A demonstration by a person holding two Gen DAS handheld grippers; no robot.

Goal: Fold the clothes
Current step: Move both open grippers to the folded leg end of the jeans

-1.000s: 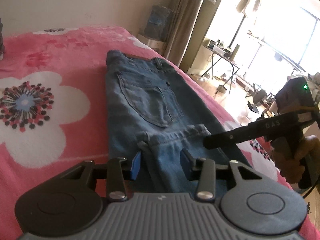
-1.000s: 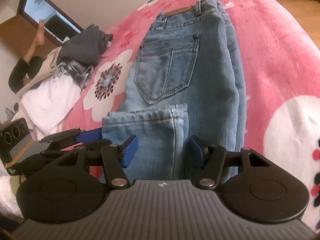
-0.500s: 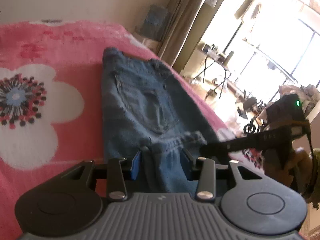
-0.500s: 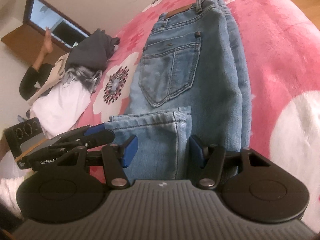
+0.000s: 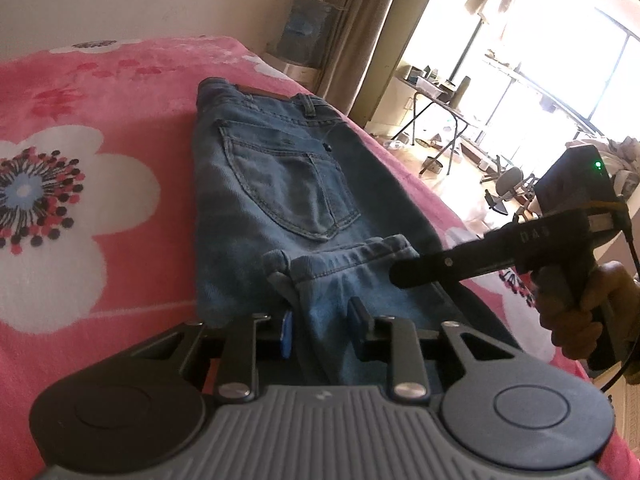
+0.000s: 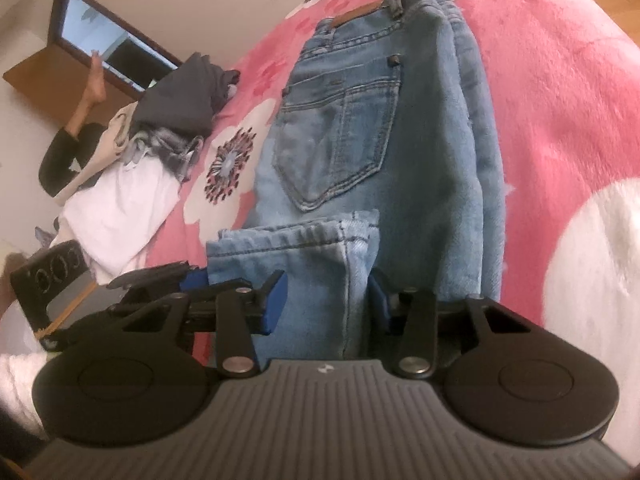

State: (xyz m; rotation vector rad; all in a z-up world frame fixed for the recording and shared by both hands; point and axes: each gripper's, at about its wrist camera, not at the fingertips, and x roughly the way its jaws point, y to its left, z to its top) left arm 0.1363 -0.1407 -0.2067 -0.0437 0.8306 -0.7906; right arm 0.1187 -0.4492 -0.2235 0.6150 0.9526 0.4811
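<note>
Blue jeans [image 5: 280,184] lie folded lengthwise on a pink flowered blanket [image 5: 100,120], waistband at the far end, back pocket up. The leg hems [image 5: 344,256] are folded back up over the thighs. My left gripper [image 5: 322,330] holds the folded leg fabric between its blue pads. My right gripper [image 6: 326,306] grips the same fold from the other side; it also shows in the left wrist view [image 5: 460,264]. The jeans [image 6: 380,120] and hem edge [image 6: 296,236] fill the right wrist view.
A pile of grey, white and beige clothes [image 6: 132,160] lies on the blanket left of the jeans. A framed mirror [image 6: 104,48] stands by the wall. Beyond the bed's right edge are a folding table [image 5: 432,96], curtains and a bright window.
Both grippers have carried the folded leg end a little further toward the waistband and lowered it. The jaws have narrowed slightly on the fabric.
</note>
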